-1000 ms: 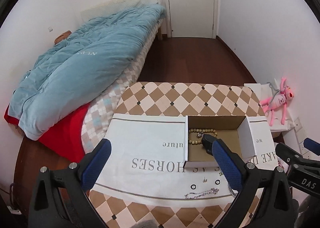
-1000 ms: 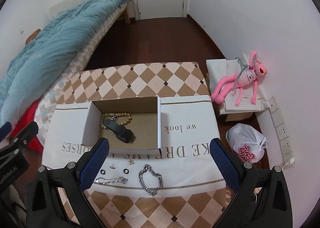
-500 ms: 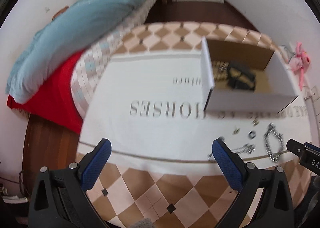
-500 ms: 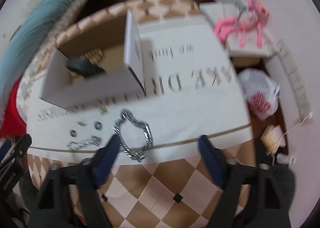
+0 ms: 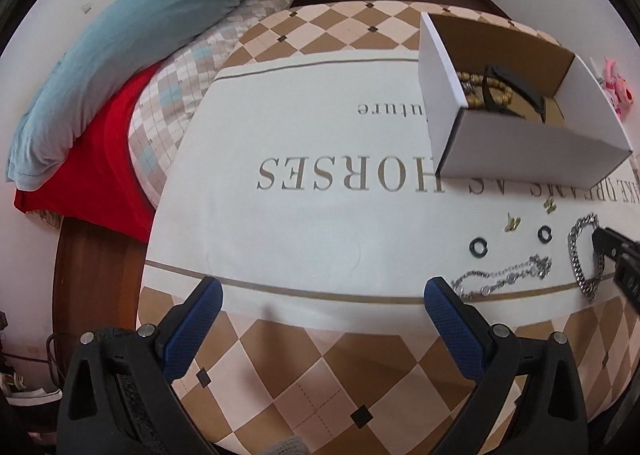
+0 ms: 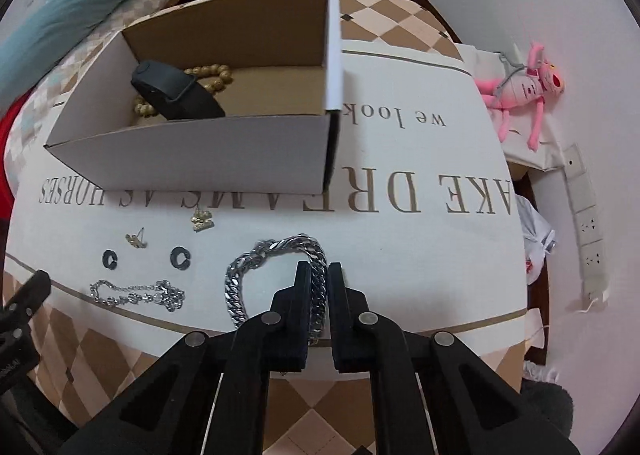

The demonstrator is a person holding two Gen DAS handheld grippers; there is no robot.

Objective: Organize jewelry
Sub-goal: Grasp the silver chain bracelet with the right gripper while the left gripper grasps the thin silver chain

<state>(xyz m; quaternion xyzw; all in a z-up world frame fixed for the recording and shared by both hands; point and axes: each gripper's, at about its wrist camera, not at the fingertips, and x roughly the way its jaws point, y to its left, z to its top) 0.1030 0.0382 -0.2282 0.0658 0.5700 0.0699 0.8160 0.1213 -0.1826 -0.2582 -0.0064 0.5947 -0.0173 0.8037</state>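
Right gripper clamped tight on the near side of the chunky silver curb-link bracelet, lying on the white lettered cloth at six o'clock from the open cardboard box; left gripper spread wide, empty, above bare cloth.

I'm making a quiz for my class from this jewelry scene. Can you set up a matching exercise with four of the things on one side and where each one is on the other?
Things:
1. wooden beads
2. thick chain
3. thin chain
4. pink toy

Places:
A. off the table, by the wall
B. between the right gripper's fingers
C. in the box
D. loose on the cloth, near the left gripper

Pairs: 1-C, 2-B, 3-D, 4-A
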